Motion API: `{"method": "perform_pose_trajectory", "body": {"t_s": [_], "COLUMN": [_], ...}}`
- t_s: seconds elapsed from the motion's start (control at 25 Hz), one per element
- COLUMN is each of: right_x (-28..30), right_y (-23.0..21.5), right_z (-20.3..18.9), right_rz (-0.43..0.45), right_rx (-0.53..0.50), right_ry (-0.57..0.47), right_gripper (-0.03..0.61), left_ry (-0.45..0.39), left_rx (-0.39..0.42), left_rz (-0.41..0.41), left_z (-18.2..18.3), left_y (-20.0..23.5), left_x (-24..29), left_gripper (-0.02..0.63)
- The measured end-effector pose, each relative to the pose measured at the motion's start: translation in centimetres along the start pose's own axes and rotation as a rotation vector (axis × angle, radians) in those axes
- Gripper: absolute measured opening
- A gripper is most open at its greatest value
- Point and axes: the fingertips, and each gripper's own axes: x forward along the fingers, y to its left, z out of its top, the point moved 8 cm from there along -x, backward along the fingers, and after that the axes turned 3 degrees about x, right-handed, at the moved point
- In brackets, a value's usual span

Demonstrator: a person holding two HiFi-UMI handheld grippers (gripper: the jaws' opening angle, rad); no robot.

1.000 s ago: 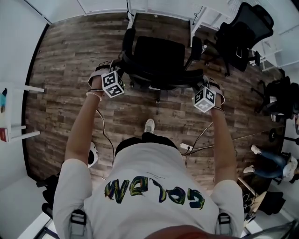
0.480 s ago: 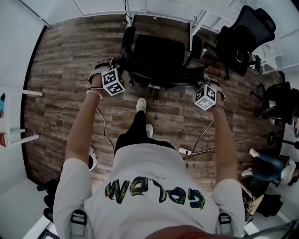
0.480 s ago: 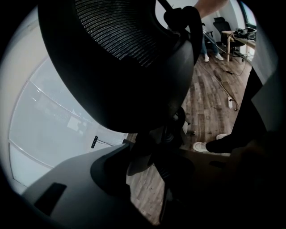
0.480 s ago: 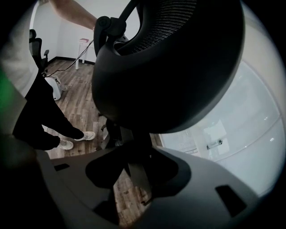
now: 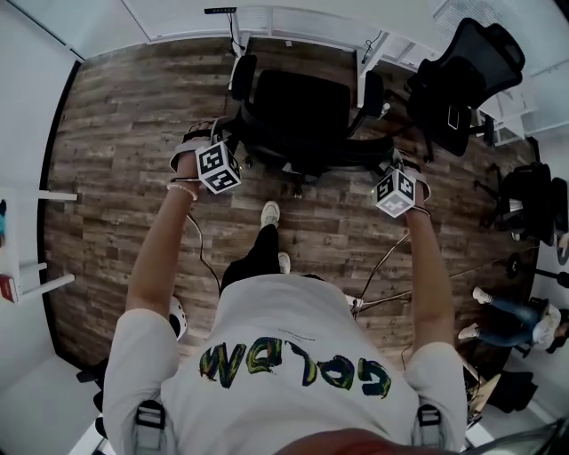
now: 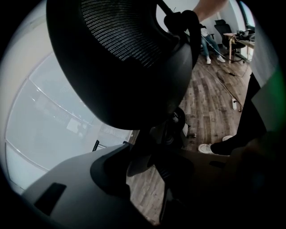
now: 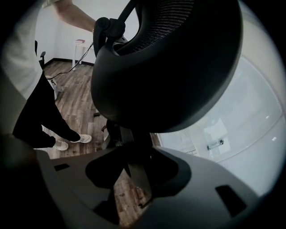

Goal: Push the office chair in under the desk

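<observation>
Both grippers and the black mesh-backed office chair (image 5: 302, 107) have travelled up the head view toward the white desk (image 5: 302, 14) since the earlier frames, and the person's white-shoed foot (image 5: 269, 213) has stepped forward behind them. The chair's seat is now sitting between the desk's two white legs, with its front edge reaching the desktop and its backrest out over open floor.

The left gripper (image 5: 229, 138) is clamping the backrest's left end and the right gripper (image 5: 380, 164) its right end. Each gripper view is showing the dark backrest frame pinched between the jaws.

Pushing well probably means keeping both hands advancing evenly, so the chair is rolling straight and not swivelling. The armrests are passing just beside the desk legs, which looks like the likeliest snag.

A second black office chair (image 5: 467, 62) is standing near the desk's right end. Pale cables (image 5: 382, 275) are trailing across the brown wood-plank floor (image 5: 124, 115) by the person's feet, more a tripping risk than a block.
</observation>
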Motion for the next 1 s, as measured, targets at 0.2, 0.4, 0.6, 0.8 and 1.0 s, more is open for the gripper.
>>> {"method": "perform_pose_trajectory", "body": {"t_s": [0.2, 0.4, 0.6, 0.8, 1.0], "right_x": [2.3, 4.7, 7.1, 9.7, 11.9], "right_y": [-2.8, -5.9, -9.2, -12.1, -15.0], "right_z": [0.4, 0.8, 0.8, 1.3, 1.6], "right_rz": [0.004, 0.001, -0.003, -0.016, -0.028], "right_rx": [0.011, 0.024, 0.042, 0.049, 0.054], "right_ry": [0.008, 0.028, 0.049, 0.064, 0.067], "right_gripper": [0.186, 0.186, 0.187, 0.187, 0.189], "left_ry": [-0.02, -0.033, -0.054, -0.05, -0.05], "left_rx": [0.007, 0.012, 0.024, 0.043, 0.046], "left_rz": [-0.014, -0.02, -0.019, -0.02, -0.007], "left_z": [0.1, 0.4, 1.1, 1.4, 1.6], "left_y": [2.8, 5.8, 9.0, 12.1, 14.9], "left_x": [2.6, 5.6, 8.7, 11.9, 14.5], "left_gripper": [0.163, 0.163, 0.163, 0.161, 0.161]}}
